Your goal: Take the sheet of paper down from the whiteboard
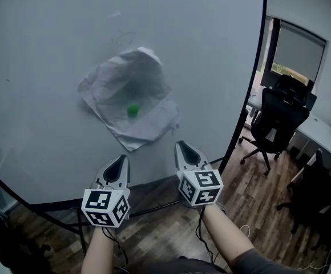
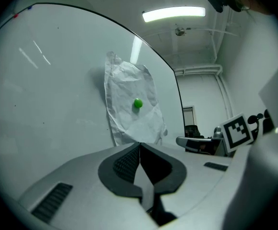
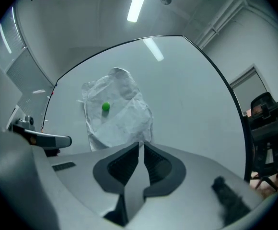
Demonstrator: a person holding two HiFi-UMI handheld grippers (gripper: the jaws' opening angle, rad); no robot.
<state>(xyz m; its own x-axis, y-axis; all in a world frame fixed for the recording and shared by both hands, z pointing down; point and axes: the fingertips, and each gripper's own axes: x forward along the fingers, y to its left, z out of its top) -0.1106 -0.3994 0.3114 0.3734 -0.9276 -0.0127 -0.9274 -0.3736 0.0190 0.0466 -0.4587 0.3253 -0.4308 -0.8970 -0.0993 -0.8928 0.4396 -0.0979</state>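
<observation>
A crumpled white sheet of paper (image 1: pixel 125 93) hangs on the whiteboard (image 1: pixel 40 67), pinned by a round green magnet (image 1: pixel 132 110). Both grippers are below the sheet and apart from it, pointing at the board. My left gripper (image 1: pixel 118 160) is shut and holds nothing, its tip below the sheet's lower corner. My right gripper (image 1: pixel 181 145) is also shut and empty, just right of that corner. In the left gripper view the paper (image 2: pixel 129 119) and magnet (image 2: pixel 137 103) lie beyond the closed jaw tips (image 2: pixel 140 144). The right gripper view shows the paper (image 3: pixel 122 116) and magnet (image 3: pixel 105 107) ahead of its tips (image 3: pixel 141 143).
The whiteboard's black frame edge (image 1: pixel 251 84) runs down the right side, with its stand legs on the wooden floor (image 1: pixel 154 233). A black office chair (image 1: pixel 274 119) and a white desk (image 1: pixel 325 136) stand to the right.
</observation>
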